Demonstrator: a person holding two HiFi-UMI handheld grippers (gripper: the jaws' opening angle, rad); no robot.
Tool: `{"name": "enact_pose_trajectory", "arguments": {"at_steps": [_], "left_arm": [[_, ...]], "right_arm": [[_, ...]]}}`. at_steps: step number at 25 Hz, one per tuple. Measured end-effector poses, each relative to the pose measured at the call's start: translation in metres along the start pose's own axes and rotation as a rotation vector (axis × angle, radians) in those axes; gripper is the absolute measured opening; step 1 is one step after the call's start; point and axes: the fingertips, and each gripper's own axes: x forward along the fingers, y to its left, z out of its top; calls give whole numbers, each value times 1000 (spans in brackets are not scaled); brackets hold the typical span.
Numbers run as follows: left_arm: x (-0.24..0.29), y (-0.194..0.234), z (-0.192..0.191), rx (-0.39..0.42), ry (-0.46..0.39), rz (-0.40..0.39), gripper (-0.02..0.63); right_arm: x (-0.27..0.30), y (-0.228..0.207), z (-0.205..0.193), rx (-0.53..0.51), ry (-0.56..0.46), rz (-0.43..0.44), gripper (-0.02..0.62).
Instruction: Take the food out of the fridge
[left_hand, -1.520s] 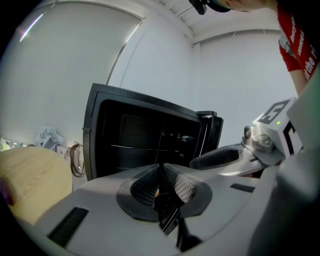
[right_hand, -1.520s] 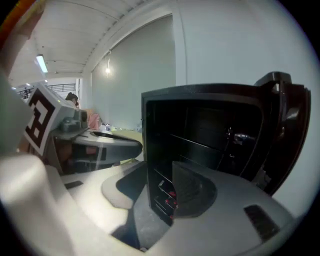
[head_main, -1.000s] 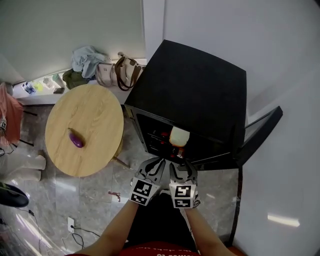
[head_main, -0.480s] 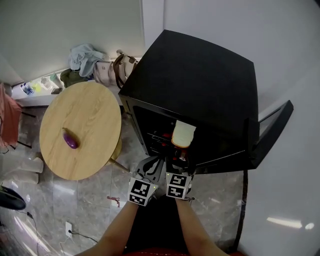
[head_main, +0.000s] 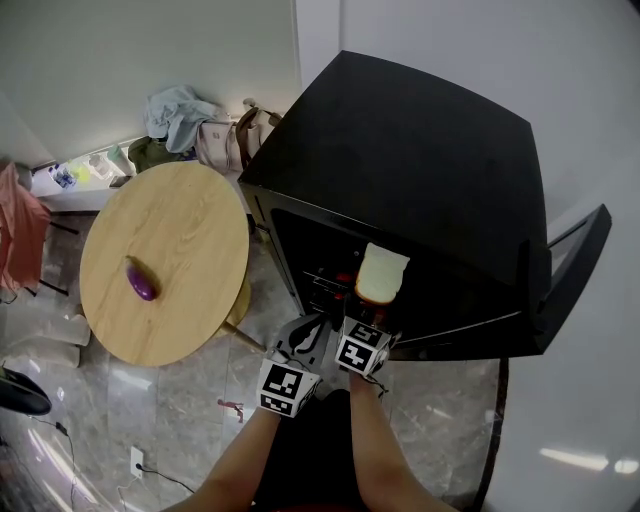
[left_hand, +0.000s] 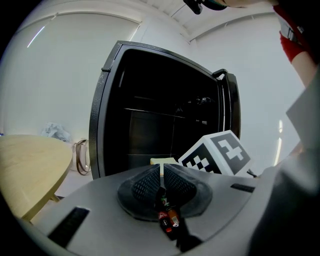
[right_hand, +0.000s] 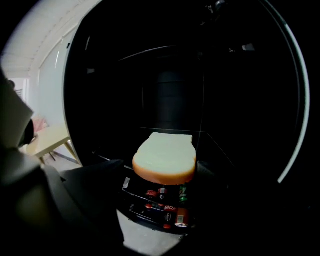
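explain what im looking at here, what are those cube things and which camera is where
Someone holds a hand-operated claw in each hand; the marker cubes are part of the claws. The head view comes from a camera on the person's head, looking down. The other two cameras ride on the claws and look along their jaws. The left claw is shut and empty. The right claw has just been opening; a bread slice sits between its jaws inside the open black fridge, apparently not pinched. Soft drinks stand below it. On the round wooden table lies an eggplant.
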Motion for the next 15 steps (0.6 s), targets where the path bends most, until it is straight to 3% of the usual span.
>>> {"name": "enact_pose_trajectory", "arguments": {"at_steps": [8,15], "left_arm": [[9,4,-24,3,1,8,18],[7,-4,-27,6,26,-2,18]], "right_arm": [[7,-1,1,2,-87,-53,433],[7,-8,6,80,-115,-57,431]]}}
